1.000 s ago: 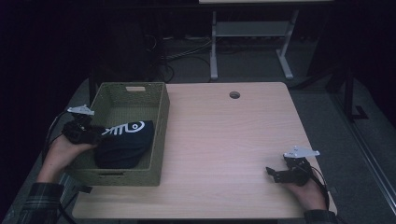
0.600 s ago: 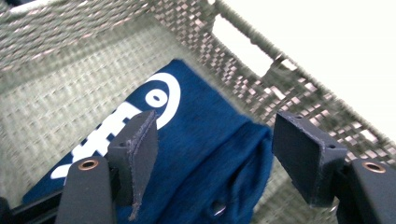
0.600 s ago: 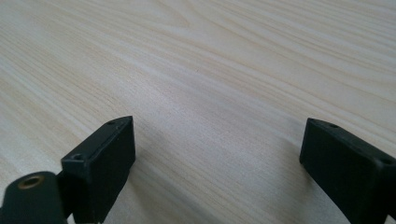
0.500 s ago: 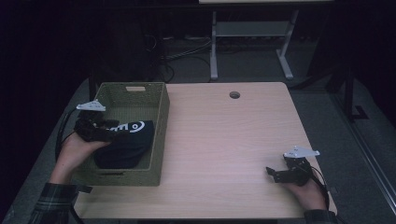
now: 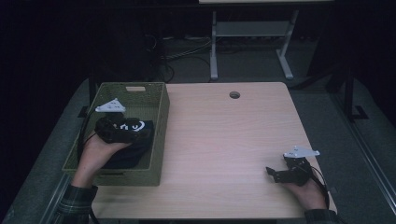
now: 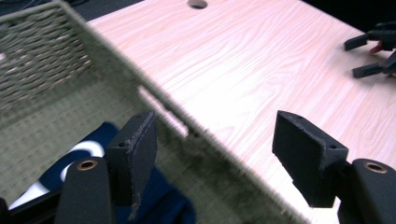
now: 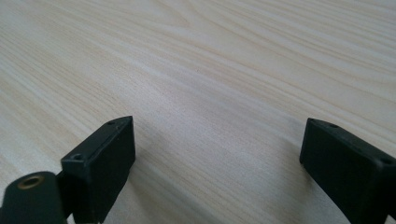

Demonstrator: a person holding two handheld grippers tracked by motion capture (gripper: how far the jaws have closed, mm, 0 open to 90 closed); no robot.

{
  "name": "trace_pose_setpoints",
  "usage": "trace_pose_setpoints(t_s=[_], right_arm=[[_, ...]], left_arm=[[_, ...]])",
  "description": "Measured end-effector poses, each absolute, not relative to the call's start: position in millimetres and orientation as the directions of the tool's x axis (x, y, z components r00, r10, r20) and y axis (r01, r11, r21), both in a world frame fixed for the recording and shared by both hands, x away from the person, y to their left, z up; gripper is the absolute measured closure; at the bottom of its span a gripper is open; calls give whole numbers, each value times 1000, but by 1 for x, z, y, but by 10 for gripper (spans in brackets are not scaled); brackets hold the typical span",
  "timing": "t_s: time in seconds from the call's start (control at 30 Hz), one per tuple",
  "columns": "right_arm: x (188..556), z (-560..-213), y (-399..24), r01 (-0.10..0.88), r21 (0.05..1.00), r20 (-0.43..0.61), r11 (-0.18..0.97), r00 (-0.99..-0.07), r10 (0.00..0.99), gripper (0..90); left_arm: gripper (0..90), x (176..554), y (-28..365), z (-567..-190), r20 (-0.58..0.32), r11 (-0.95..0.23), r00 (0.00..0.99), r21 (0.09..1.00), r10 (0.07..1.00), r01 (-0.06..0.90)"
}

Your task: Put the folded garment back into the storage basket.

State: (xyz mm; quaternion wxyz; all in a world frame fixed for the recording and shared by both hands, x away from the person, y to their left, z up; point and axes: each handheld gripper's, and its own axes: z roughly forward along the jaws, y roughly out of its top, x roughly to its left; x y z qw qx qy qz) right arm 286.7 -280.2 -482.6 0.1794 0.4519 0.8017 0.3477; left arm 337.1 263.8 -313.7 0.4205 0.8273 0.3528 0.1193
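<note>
One dark navy folded cloth with white lettering (image 5: 128, 144): lies on the floor of one olive-green woven rectangular basket (image 5: 159, 135), in the half nearer the person; its long axis cannot be told, since the hand and gripper cover much of it in the high view, and the left gripper view gives just a blue corner with white marks (image 6: 84, 154) beside the lower jaw. Basket: long axis runs from the person toward the far table edge, a slot handle in the far end wall, set on the left part of the table with its near end close to the front edge. Two hand-held black two-jaw grippers. Left gripper (image 5: 122, 130): held over the basket above the cloth, jaws wide apart with nothing between the pads, the basket's right rim (image 6: 187, 121) crossing the gap beneath them. Right gripper (image 5: 275, 173): rests at the near right corner of the table, jaws parted and bare, pointing toward the left across the bare wood (image 7: 210, 93). Surface: one light wood-grain table (image 5: 224, 140) with one round cable hole (image 5: 234, 94) near the far edge. Room: dark, grey floor, one white metal frame (image 5: 247, 42) beyond the table, cables on the floor.
</note>
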Motion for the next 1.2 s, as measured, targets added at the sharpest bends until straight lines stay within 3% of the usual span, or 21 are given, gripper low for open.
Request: trace_pose_setpoints(t_s=[0.47, 1.2], right_arm=[[287, -482, -280, 603, 718, 29, 348, -526, 850, 102], [287, -483, -280, 602, 718, 26, 349, -525, 851, 102]], left_arm=[[275, 326, 210, -327, -139, -355, 754, 818, 642, 453], [240, 305, 127, -366, -131, -419, 810, 802, 572, 426]])
